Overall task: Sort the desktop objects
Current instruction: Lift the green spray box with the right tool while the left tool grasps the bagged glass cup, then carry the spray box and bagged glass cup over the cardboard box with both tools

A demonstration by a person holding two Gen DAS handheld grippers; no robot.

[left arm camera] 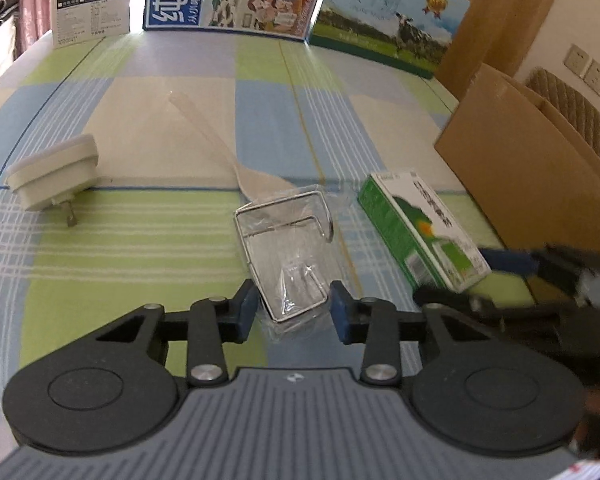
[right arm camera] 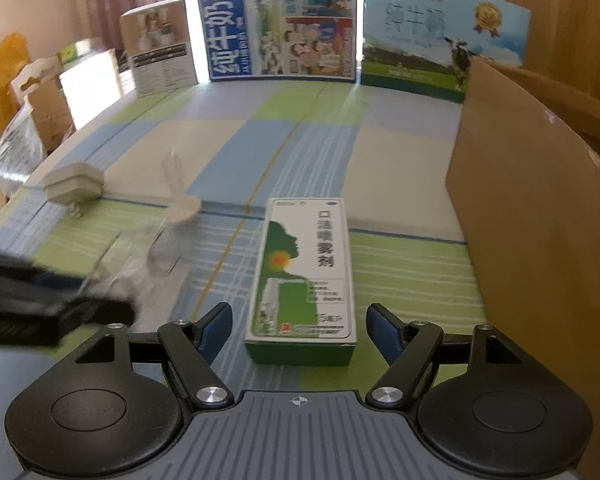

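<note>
Both tools stand with tongs apart, nothing held. The left gripper (left arm camera: 294,308) straddles the near end of the wire rack (left arm camera: 286,248), a thin chromed frame in crinkled clear wrap, lying just left of the green-and-white spray box (right arm camera: 304,276). The right gripper (right arm camera: 298,330) brackets that box's near end; the rigid, smooth carton lies just left of the open cardboard box (right arm camera: 540,216). Recommendation: centre each grip and close squarely on the wire, not on the slippery film.

We see the right gripper (left arm camera: 540,280) motion-blurred at frame edge, wire rack (right arm camera: 140,256) smeared, cardboard box (right arm camera: 540,220) cut off, its inside hidden.
</note>
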